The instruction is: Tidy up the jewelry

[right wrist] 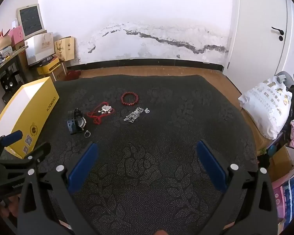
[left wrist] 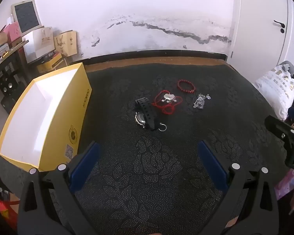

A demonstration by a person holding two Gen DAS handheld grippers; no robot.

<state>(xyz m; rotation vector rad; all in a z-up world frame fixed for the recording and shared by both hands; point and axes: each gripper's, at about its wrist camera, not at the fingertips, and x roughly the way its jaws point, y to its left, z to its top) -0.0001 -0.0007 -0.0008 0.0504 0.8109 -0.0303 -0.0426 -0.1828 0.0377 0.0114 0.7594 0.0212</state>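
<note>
On a dark patterned cloth lie a black watch, a silver ring, a red cord necklace with a silver pendant, a red bead bracelet and a silver chain. An open yellow box, white inside, stands at the left. My left gripper is open and empty, short of the watch. My right gripper is open and empty, short of the jewelry.
The other gripper shows at the right edge of the left wrist view and the left edge of the right wrist view. A white bag lies right of the cloth. Boxes and shelves stand at the back left by the wall.
</note>
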